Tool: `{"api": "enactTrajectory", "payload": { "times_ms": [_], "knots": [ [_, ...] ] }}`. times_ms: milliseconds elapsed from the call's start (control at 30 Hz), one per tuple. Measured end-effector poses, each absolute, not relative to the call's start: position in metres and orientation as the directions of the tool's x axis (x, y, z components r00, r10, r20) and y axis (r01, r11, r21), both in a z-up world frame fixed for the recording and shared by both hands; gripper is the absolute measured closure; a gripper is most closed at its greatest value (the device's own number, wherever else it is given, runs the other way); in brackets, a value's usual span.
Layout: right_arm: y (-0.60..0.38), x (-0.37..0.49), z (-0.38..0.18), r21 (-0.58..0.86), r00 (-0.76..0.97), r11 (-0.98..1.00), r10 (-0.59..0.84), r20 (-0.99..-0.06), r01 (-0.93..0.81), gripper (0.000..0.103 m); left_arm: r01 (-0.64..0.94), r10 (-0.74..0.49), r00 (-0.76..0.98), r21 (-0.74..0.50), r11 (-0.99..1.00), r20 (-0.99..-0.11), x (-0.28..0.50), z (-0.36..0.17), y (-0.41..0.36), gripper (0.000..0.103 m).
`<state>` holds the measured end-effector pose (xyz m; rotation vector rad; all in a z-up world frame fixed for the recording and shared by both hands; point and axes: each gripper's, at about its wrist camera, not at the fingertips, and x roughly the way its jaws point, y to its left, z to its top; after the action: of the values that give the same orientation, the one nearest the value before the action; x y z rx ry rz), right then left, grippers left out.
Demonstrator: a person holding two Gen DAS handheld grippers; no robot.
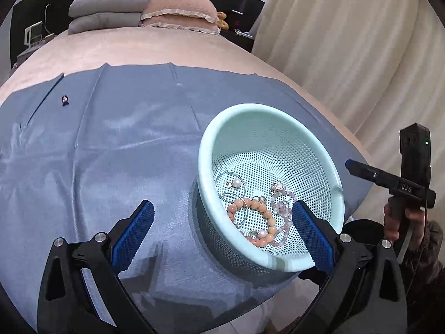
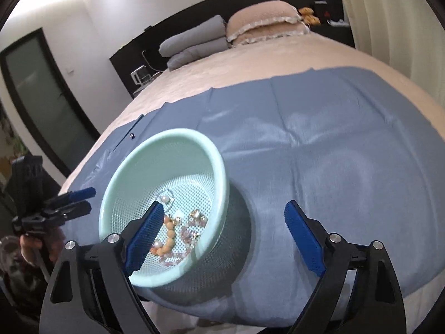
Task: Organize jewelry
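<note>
Jewelry sits in a heap at the bottom of a pale green basket [image 1: 271, 128] full of tiny holes. The basket stands on a blue cloth [image 1: 111, 153] spread over a pink bed [image 1: 167, 47], near the front edge of the cloth.

Inside the basket lies a bracelet of round peach beads [image 1: 262, 211], curled in a ring. Beside it, touching, is a string of small pale purple beads [image 1: 282, 203]. Thin silver hoops [image 1: 230, 186] lie at the left side, and one has a white pearl [image 1: 236, 183] on it. Some little shiny gold bits are mixed in, but they are too small to tell what they are.

One small piece [image 1: 65, 100] lies far off by itself on the cloth, near its back left corner. It may be a ring or an earring.

Both tongs hang above the front of the bed with nothing in them. The left gripper [image 1: 222, 222] is spread wide, one blue pad over the cloth and the other over the basket. The right gripper [image 2: 224, 224] is spread wide too, with its left pad over the basket.

Grey pillows [image 1: 108, 11] and a pink pillow [image 1: 180, 11] are stacked at the head of the bed.
</note>
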<state>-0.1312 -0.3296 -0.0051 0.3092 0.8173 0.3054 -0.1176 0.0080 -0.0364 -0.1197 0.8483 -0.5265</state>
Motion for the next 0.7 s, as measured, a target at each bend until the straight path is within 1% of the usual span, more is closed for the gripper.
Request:
{"api": "enactTrajectory", "payload": {
  "times_ms": [100,200,267,333,367,400,500,567,600,700],
  "knots": [
    [-0.330,-0.133,-0.014,0.432,0.634,0.894,0.404,-0.659,-0.120,0.028,0.354,-0.483,0.528,-0.336,0.873,-0.698,-0.119,-0.048,0.001,0.006],
    [-0.329,-0.136,-0.016,0.454,0.659,0.884,0.408,-0.632,-0.111,0.028,0.336,-0.476,0.532,-0.341,0.878,-0.700,-0.121,-0.054,-0.004,0.006],
    [-0.326,-0.135,-0.020,0.466,0.652,0.876,0.426,-0.627,-0.123,0.028,0.339,-0.513,0.512,-0.387,0.858,-0.689,-0.120,-0.058,-0.003,0.006],
    [-0.323,-0.133,-0.023,0.462,0.643,0.877,0.429,-0.635,-0.128,0.038,0.335,-0.549,0.490,-0.435,0.836,-0.677,-0.119,-0.061,-0.002,0.006],
    [-0.319,-0.133,-0.025,0.430,0.644,0.895,0.400,-0.652,-0.120,0.058,0.328,-0.555,0.487,-0.448,0.832,-0.675,-0.117,-0.063,-0.001,0.006],
    [-0.317,-0.132,-0.025,0.405,0.647,0.907,0.377,-0.663,-0.113,0.067,0.319,-0.559,0.484,-0.459,0.829,-0.674,-0.117,-0.064,0.000,0.006],
    [-0.314,-0.134,-0.026,0.449,0.654,0.881,0.430,-0.622,-0.152,0.067,0.307,-0.586,0.467,-0.500,0.810,-0.663,-0.116,-0.066,0.004,0.006],
    [-0.312,-0.133,-0.028,0.449,0.646,0.881,0.432,-0.629,-0.151,0.068,0.294,-0.589,0.466,-0.512,0.807,-0.660,-0.115,-0.067,0.005,0.006],
    [-0.313,-0.133,-0.028,0.454,0.644,0.878,0.436,-0.628,-0.152,0.070,0.290,-0.591,0.466,-0.517,0.805,-0.659,-0.116,-0.067,0.006,0.006],
    [-0.313,-0.132,-0.031,0.484,0.620,0.858,0.475,-0.625,-0.170,0.070,0.293,-0.606,0.464,-0.533,0.794,-0.647,-0.119,-0.067,0.007,0.006]
  ]
}}
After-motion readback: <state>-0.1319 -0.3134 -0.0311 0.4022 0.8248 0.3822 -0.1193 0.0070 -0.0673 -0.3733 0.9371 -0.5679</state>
